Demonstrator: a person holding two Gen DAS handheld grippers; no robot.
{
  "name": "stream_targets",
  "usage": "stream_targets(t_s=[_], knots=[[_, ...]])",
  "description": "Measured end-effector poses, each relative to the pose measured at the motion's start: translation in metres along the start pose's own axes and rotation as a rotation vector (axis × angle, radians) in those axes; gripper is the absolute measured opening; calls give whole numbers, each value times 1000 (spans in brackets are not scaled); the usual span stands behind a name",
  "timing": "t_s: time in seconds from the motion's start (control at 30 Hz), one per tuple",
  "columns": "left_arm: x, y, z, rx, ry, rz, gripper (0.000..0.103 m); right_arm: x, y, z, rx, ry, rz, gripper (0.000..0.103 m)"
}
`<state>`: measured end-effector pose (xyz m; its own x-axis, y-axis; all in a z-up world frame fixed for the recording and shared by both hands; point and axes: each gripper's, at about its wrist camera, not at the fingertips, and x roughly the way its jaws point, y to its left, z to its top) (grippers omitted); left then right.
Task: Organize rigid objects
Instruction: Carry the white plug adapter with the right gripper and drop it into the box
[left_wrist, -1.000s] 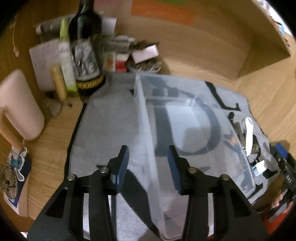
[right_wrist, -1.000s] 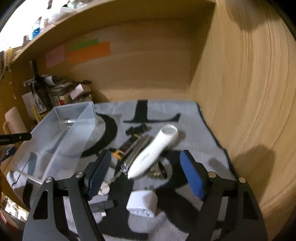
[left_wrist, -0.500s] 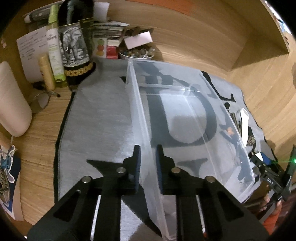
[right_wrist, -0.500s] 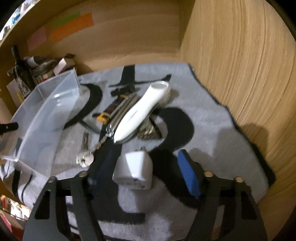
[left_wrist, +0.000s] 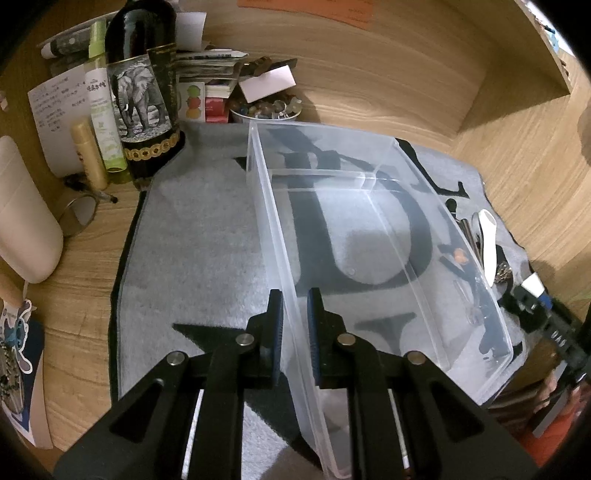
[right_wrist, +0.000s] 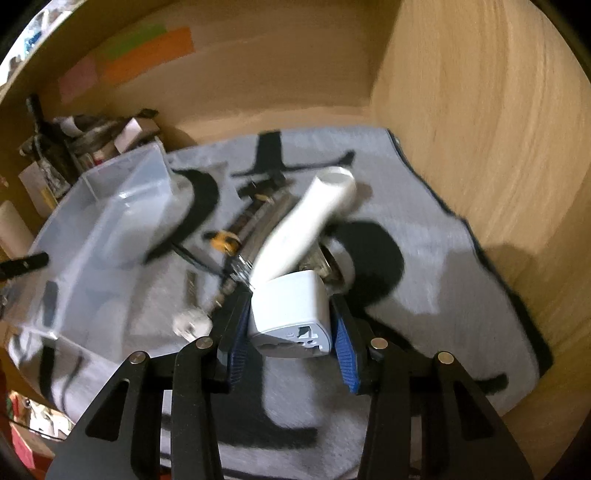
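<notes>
grey mat (right_wrist: 424, 258) in wooden nook | left tool (left_wrist: 295, 332) clamps bin (left_wrist: 388, 236) wall | right tool (right_wrist: 290, 332) seemingly grips adapter (right_wrist: 291, 314)

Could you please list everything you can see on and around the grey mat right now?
Plastic bin: one, clear, on the mat.
Mat: one, grey with black letters, on the wooden desk.
Plug adapter: one, white, between the right fingers.
Thermometer-shaped device: one, white, right of the bin.
Key: one, silver, beside the adapter.
Bottle: one, dark, elephant label, back left.
Left hand-held gripper: black, clamping the bin's wall.
Right hand-held gripper: black, blue pads, closed on the adapter.
</notes>
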<state>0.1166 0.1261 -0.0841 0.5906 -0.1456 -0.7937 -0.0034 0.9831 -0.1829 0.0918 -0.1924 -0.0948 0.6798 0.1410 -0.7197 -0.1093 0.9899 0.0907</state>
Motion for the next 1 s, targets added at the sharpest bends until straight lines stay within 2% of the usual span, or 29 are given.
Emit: stream_targets(t_s=[0.27,0.47,0.6,1.0], knots=[[0,0,1,-9,-3,0,13,-28,41,39,-74,-176,104,38],[0,2,0,-22,-10,-5,13,-36,80,62,-156,-250,161,38],[-1,2,0,-22,-21,-4,13,-29,102,76,-205,-258,198,38],[-2,1,-1,-22,-31,1,13,9,163,98,-334,-173,298,38]])
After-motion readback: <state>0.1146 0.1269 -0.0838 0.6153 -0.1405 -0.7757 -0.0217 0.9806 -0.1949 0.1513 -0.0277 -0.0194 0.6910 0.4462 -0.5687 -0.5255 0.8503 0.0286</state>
